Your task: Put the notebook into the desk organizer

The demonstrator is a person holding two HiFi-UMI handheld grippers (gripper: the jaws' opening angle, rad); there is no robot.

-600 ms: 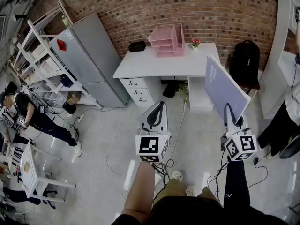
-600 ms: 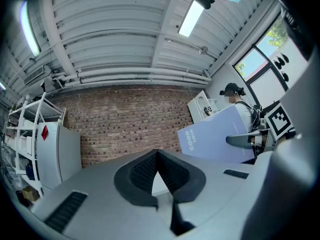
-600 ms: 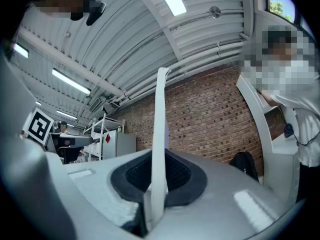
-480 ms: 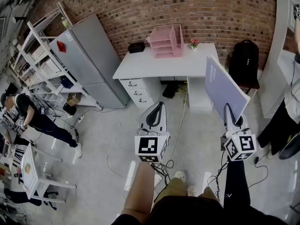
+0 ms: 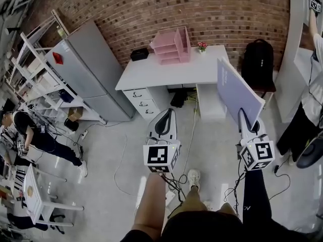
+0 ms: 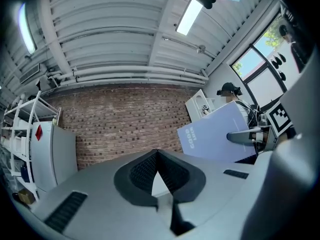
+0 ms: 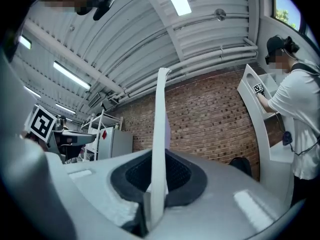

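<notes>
A large lavender notebook [image 5: 237,92] stands on edge in the air, tilted, with my right gripper [image 5: 247,121] shut on its lower edge. In the right gripper view the notebook [image 7: 160,134] runs edge-on between the pads of that gripper [image 7: 158,156]. The left gripper view catches the notebook's cover [image 6: 215,134] off to the right. My left gripper [image 5: 165,121] is shut with nothing in it, and its pads [image 6: 158,156] meet. The pink desk organizer [image 5: 170,45] stands at the back of the white desk [image 5: 151,74], well ahead of both grippers.
A small flower pot [image 5: 202,46] and a black box [image 5: 138,54] sit on the desk. A grey cabinet [image 5: 86,67] and white shelving [image 5: 33,59] stand left; a black backpack [image 5: 258,59] and a person [image 5: 313,100] stand right. Cables [image 5: 192,135] cross the floor.
The desk and organizer have shifted a little to the left in the head view. Both grippers keep their pose, and the notebook stays in the right one.
</notes>
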